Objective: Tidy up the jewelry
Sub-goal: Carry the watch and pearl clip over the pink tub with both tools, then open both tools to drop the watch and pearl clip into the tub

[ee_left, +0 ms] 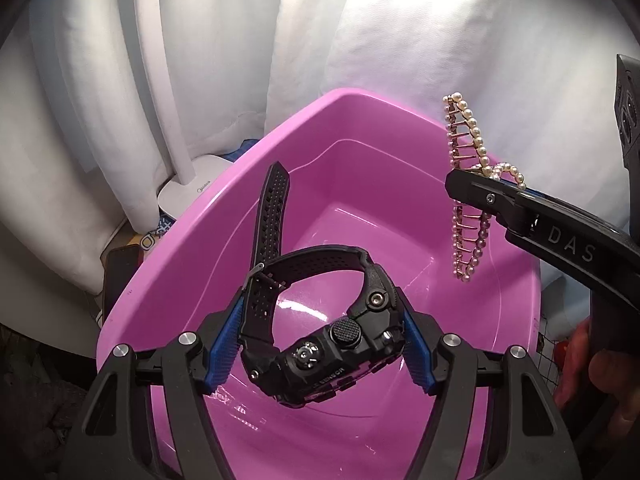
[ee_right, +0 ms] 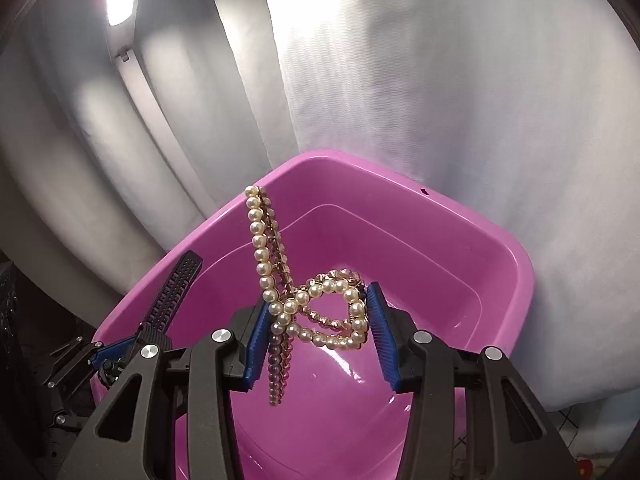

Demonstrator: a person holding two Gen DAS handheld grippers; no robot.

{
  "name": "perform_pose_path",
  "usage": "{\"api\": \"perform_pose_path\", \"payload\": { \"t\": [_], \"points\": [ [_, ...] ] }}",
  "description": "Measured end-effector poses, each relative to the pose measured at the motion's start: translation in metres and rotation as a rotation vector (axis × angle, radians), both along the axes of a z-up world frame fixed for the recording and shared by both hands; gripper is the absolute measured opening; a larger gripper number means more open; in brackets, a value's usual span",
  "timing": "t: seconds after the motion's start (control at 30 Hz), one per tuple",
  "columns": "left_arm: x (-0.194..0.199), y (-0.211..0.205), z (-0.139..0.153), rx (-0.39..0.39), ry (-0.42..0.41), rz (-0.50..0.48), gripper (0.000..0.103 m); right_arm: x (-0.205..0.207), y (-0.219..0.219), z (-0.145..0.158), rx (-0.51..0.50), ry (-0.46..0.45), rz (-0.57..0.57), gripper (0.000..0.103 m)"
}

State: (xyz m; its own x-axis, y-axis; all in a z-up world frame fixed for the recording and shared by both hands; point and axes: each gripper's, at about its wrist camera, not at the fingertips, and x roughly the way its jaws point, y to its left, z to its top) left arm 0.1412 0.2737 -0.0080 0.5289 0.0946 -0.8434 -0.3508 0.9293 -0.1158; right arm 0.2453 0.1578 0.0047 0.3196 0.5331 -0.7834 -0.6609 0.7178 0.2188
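My left gripper [ee_left: 320, 344] is shut on a black digital watch [ee_left: 320, 364] and holds it above a pink plastic basin [ee_left: 192, 248]. The watch strap [ee_left: 270, 216] sticks up. My right gripper [ee_right: 318, 328] is shut on a pearl hair clip [ee_right: 320, 308] with gold teeth, also above the basin [ee_right: 480, 256]. In the left wrist view the right gripper [ee_left: 476, 188] reaches in from the right with the clip [ee_left: 472, 160] hanging upright. In the right wrist view the watch strap [ee_right: 176, 284] and left gripper [ee_right: 112, 356] show at the lower left.
White curtains [ee_left: 200, 60] hang close behind the basin. A white lamp base [ee_left: 192, 192] stands at the left behind the basin. A dark phone-like slab [ee_left: 118, 276] lies left of the basin. The inside of the basin holds nothing.
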Motion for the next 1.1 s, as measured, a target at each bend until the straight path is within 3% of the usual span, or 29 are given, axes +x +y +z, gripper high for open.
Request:
{"api": "perform_pose_path", "payload": {
  "t": [0.37,0.57,0.8,0.9,0.93,1.1],
  "points": [
    [0.022,0.018,-0.026,-0.054,0.155,0.023,0.067,0.046,0.034,-0.057,-0.185,0.242,-0.006,0.044],
    [0.032,0.023,-0.04,-0.123,0.237,0.033,0.067,0.049,0.042,-0.069,-0.252,0.285,0.008,0.044],
    [0.035,0.025,-0.044,-0.136,0.272,0.049,0.068,0.055,0.044,-0.073,-0.276,0.317,-0.029,0.045],
    [0.035,0.027,-0.045,-0.129,0.286,0.056,0.069,0.058,0.046,-0.073,-0.264,0.32,-0.033,0.061],
    [0.035,0.028,-0.044,-0.119,0.281,0.06,0.075,0.058,0.049,-0.073,-0.27,0.315,-0.034,0.064],
    [0.034,0.027,-0.042,-0.109,0.274,0.055,0.079,0.052,0.053,-0.072,-0.28,0.288,-0.042,0.066]
  ]
}}
